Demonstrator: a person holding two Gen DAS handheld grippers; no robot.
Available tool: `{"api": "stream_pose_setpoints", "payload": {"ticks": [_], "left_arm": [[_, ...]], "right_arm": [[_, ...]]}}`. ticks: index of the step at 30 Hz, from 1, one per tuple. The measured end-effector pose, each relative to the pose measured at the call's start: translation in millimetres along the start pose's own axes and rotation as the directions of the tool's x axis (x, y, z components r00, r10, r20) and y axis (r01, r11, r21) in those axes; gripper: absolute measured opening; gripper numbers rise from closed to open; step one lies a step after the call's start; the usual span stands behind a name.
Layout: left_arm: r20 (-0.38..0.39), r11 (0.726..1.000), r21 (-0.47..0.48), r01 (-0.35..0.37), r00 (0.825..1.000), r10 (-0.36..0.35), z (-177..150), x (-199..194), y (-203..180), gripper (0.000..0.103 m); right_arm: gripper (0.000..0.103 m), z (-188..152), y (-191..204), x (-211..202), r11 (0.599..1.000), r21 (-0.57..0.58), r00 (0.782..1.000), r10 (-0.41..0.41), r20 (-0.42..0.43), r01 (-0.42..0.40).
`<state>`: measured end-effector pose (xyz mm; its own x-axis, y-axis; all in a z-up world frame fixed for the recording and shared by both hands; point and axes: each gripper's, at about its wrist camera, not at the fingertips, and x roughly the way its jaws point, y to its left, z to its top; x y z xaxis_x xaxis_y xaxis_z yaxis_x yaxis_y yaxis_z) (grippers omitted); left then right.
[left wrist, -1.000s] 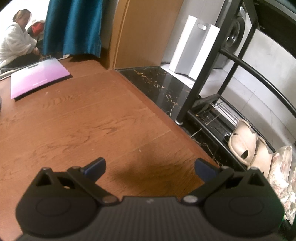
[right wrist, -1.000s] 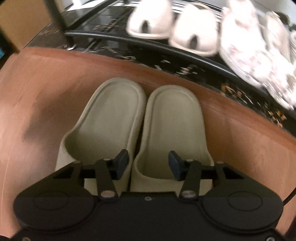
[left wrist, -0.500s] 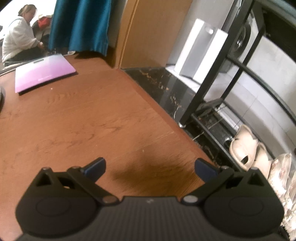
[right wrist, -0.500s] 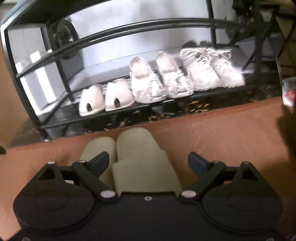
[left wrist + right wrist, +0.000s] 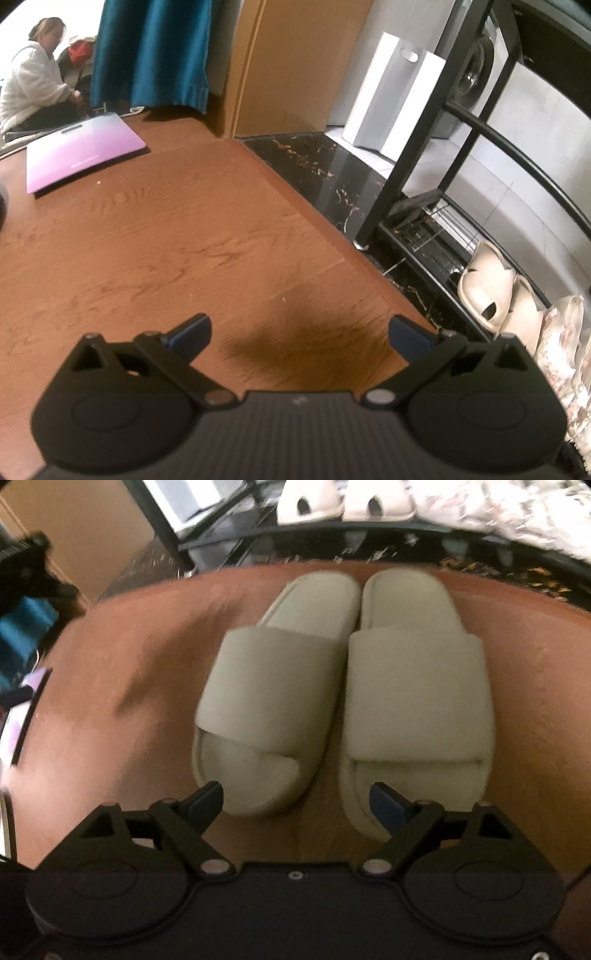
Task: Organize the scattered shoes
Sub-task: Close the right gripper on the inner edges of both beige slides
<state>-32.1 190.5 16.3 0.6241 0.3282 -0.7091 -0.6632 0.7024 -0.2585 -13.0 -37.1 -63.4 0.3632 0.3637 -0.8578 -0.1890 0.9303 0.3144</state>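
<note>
Two pale grey-green slides, the left slide (image 5: pixel 273 701) and the right slide (image 5: pixel 413 694), lie side by side on the wooden floor with their toes toward me. My right gripper (image 5: pixel 295 799) hovers at their toe ends and its jaws are opening. The left slide's toe reaches into the gap, and the right fingertip (image 5: pixel 384 803) overlaps the right slide's toe without pressing. My left gripper (image 5: pixel 299 332) stands open over bare floor with nothing between its fingers. Beyond the slides stands the black shoe rack (image 5: pixel 369 528) (image 5: pixel 410 236).
The rack's low shelf holds cream slippers (image 5: pixel 487 291) (image 5: pixel 306 498) and floral shoes (image 5: pixel 561 332). A purple scale (image 5: pixel 81 155) lies on the floor at the far left. Behind it are a blue curtain (image 5: pixel 151 51) and a seated person (image 5: pixel 33 85). A white bag (image 5: pixel 395 99) stands beside the rack.
My right gripper's jaws spread from narrow to wide. It pulled back from the slides, tilting up toward the rack and down again, so both slides now show whole. The left gripper stayed put.
</note>
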Motion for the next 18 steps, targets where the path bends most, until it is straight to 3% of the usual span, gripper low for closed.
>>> {"api": "stream_pose_setpoints", "payload": {"ticks": [2, 7, 10, 12, 16, 17, 18], "left_arm": [[-0.012, 1.000, 0.006, 0.007, 1.000, -0.006, 0, 1, -1, 0.102], [-0.023, 1.000, 0.012, 0.004, 1.000, -0.003, -1, 4, -2, 0.102], [-0.030, 1.000, 0.002, 0.002, 1.000, -0.002, -1, 6, -2, 0.102], [-0.033, 1.000, 0.002, 0.003, 0.999, -0.003, -2, 6, -2, 0.102], [-0.036, 1.000, 0.009, 0.008, 0.999, -0.008, -3, 7, -3, 0.102], [-0.035, 1.000, 0.011, 0.010, 0.999, -0.009, -3, 7, -3, 0.102], [-0.035, 1.000, 0.014, 0.011, 0.999, -0.011, -3, 7, -3, 0.102]], "right_arm": [[0.097, 0, -2, -1, 1.000, 0.028, 1.000, 0.013, 0.021, -0.014], [0.091, -5, -6, -3, 0.999, 0.007, 0.989, -0.048, 0.142, 0.047], [0.094, -18, -1, 3, 0.989, -0.103, 0.969, -0.079, 0.235, 0.106], [0.097, -31, 9, 13, 0.954, -0.228, 0.942, -0.116, 0.314, 0.193], [0.100, -38, 7, 19, 0.952, -0.231, 0.919, -0.102, 0.381, 0.201], [0.099, -37, 7, 19, 0.952, -0.229, 0.916, -0.104, 0.387, 0.205], [0.088, -36, 6, 20, 0.952, -0.230, 0.914, -0.100, 0.394, 0.204]]}}
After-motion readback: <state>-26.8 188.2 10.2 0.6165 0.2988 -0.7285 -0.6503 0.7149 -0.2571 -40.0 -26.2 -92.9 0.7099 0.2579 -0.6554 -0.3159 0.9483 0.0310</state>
